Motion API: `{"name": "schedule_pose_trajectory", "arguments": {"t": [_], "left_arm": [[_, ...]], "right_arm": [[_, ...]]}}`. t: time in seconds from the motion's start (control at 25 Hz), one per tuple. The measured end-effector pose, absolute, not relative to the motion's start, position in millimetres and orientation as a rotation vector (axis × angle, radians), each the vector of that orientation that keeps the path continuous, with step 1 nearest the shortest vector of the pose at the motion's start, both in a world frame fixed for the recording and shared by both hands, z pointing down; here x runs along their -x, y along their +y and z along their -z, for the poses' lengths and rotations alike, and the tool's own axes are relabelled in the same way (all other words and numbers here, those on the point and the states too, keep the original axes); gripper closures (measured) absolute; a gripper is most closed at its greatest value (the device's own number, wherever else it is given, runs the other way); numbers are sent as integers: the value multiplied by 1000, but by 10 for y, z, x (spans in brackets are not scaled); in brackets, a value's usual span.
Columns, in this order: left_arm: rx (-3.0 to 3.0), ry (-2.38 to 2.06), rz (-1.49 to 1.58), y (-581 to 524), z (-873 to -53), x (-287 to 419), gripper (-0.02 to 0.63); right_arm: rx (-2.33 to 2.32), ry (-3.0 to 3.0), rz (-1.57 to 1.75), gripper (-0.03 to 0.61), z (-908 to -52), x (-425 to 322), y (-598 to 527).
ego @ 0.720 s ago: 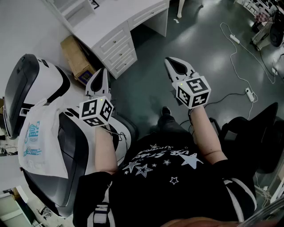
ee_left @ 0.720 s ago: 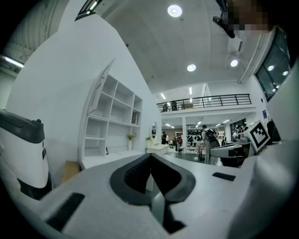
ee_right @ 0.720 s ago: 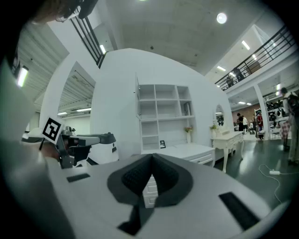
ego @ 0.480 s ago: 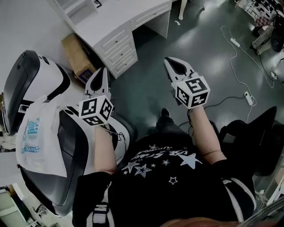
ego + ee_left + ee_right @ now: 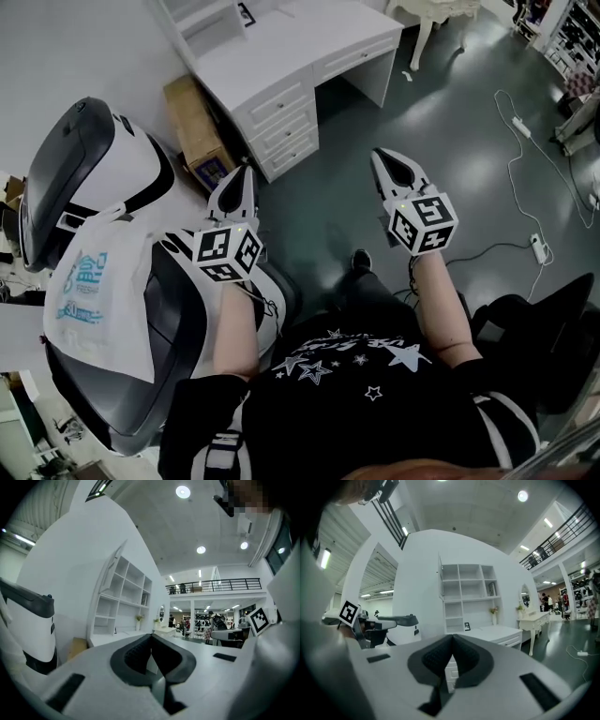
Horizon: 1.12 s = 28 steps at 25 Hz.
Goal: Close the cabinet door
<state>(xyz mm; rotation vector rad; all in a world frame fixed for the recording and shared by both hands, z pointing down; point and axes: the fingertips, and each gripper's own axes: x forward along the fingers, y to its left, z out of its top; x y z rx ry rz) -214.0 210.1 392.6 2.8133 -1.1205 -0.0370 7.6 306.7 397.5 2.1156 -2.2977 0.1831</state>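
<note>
A white desk with drawers stands against the wall ahead, under a white shelf cabinet. The cabinet's thin door stands swung out at the unit's left side; the left gripper view shows the door angled out too. Both grippers are held level in front of the person, well short of the desk. My left gripper is shut with nothing in it, its tips meeting. My right gripper is also shut and empty, tips together.
A cardboard box leans beside the desk. A large white and black machine with a plastic bag on it fills the left. Cables and a power strip lie on the floor at right. A white dressing table stands beyond.
The head view has shifted: the desk, box and both grippers now sit lower and further right in the picture. Both grippers stay shut, side by side.
</note>
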Motion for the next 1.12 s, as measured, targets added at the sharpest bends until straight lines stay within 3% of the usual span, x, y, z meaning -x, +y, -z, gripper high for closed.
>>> {"name": "schedule_pose_trajectory", "arguments": {"t": [0.08,0.2,0.4,0.48,1.12], "left_arm": [[-2808,-1169,84,1942,-3862,2161,603],[-2841,-1193,122,1709,-3728,2098,411],[-2869,-1218,187,1232,-3462,1926,222],[-2866,-1253,209,972,-3352,1855,183],[-2774,-1636,382,-734,-2624,1346,166]], "right_arm": [[-2117,-2298,-174,574,-3971,-163,2944],[-2123,-2308,-188,574,-3994,-325,2682],[-2100,-2374,-198,572,-3955,-588,2012],[-2069,-2411,-193,572,-3889,-698,1666],[-1681,-2690,-104,572,-3552,-1207,-480]]}}
